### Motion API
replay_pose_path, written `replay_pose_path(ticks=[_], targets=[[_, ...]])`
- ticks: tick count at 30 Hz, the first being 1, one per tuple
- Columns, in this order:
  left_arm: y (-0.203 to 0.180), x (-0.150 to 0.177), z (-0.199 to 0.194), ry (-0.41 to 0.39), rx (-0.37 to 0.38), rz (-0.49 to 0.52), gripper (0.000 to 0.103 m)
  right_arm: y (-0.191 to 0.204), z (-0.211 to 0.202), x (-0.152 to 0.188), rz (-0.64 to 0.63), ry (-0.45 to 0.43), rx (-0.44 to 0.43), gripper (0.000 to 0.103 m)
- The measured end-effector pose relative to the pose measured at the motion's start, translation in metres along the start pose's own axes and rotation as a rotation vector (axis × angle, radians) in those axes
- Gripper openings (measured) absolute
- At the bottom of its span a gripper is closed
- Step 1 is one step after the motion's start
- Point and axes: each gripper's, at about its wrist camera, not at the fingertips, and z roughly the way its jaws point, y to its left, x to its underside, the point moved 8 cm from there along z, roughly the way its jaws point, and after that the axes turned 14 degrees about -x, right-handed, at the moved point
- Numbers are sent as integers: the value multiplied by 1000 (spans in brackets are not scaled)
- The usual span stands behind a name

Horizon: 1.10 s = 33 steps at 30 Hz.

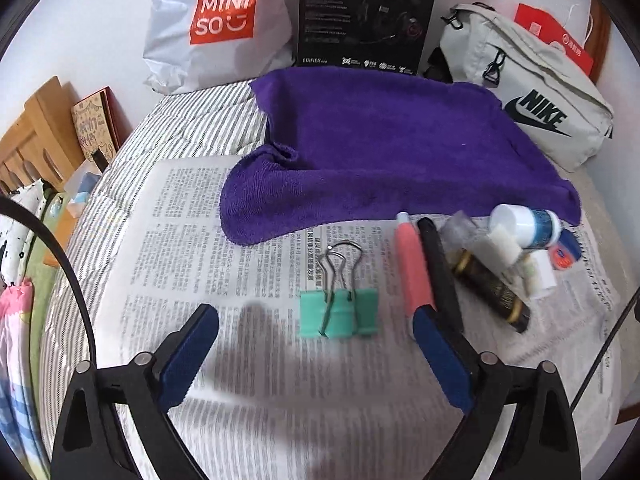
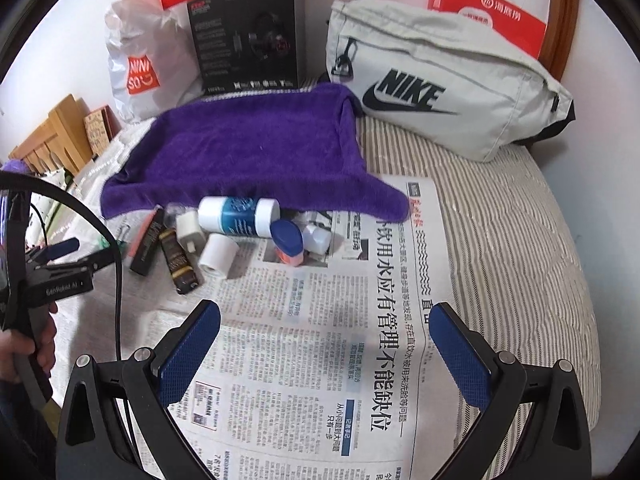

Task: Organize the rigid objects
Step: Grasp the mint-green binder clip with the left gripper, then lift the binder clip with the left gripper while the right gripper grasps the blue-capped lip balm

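Two green binder clips [image 1: 339,309] lie on the newspaper [image 1: 248,272] just ahead of my open, empty left gripper [image 1: 316,312]. To their right lie a pink tube [image 1: 412,264], a black pen-like stick [image 1: 440,268], a dark gold-banded tube [image 1: 490,290], a white charger plug [image 1: 500,244] and a white-and-blue bottle [image 1: 524,222]. In the right wrist view the same pile shows: the bottle [image 2: 238,216], a white roll [image 2: 218,256], a blue-capped container [image 2: 288,242], the dark tube [image 2: 180,266]. My right gripper [image 2: 326,312] is open and empty over the newspaper [image 2: 320,360], short of the pile.
A purple towel [image 1: 384,140] lies spread behind the objects on the striped bedding [image 2: 500,240]. A Nike bag [image 2: 440,88], a black box [image 1: 366,16], a Miniso bag [image 1: 216,24] and a red paper bag [image 2: 492,16] stand at the back wall. The left gripper [image 2: 60,264] shows at left.
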Motion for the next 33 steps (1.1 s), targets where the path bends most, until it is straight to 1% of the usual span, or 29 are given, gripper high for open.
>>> replay_pose_path(ticks=[2, 4, 5, 7, 9, 10, 11, 12, 13, 16, 20, 22, 24, 26, 30, 31, 33], targets=[[1, -2, 7, 2, -3, 1, 92, -2, 6, 2, 1, 11, 2, 102], [0, -2, 13, 6, -5, 3, 87, -5, 13, 3, 6, 25, 3, 102], [-1, -1, 16, 8, -4, 9, 82, -6, 15, 2, 7, 30, 3, 102], [-1, -1, 16, -17, -15, 23, 78, -9, 19, 3, 11, 35, 3, 102], [-4, -2, 13, -36, 9, 29, 65, -12, 24, 2, 16, 38, 0, 102], [-5, -2, 12, -49, 13, 38, 63, -14, 26, 2, 19, 37, -2, 102], [-7, -2, 10, -63, 19, 46, 55, -15, 28, 2, 23, 37, -3, 102], [-7, -2, 9, -74, 31, 52, 45, -16, 29, 1, 25, 35, -4, 102], [-8, -1, 7, -85, 44, 58, 40, -17, 32, -1, 26, 29, -6, 102], [-9, 0, 5, -111, 44, 80, 40, -20, 40, -8, 18, 15, -11, 102], [-7, 1, 5, -128, 63, 68, 40, -19, 57, -18, -8, 19, -22, 100], [-7, 0, 5, -128, 59, 71, 40, -15, 65, -21, -30, 28, -30, 94], [-8, 0, 5, -130, 55, 75, 41, -10, 70, -25, -57, 21, -51, 91], [-8, 1, 5, -130, 56, 75, 41, -6, 74, -29, -78, 16, -55, 87], [-8, 1, 4, -130, 57, 74, 41, -5, 82, -33, -106, 36, -57, 73], [-8, 1, 4, -130, 59, 76, 41, -3, 83, -33, -117, 46, -71, 73], [-9, 1, 4, -130, 62, 77, 41, -2, 79, -33, -130, 34, -80, 73]])
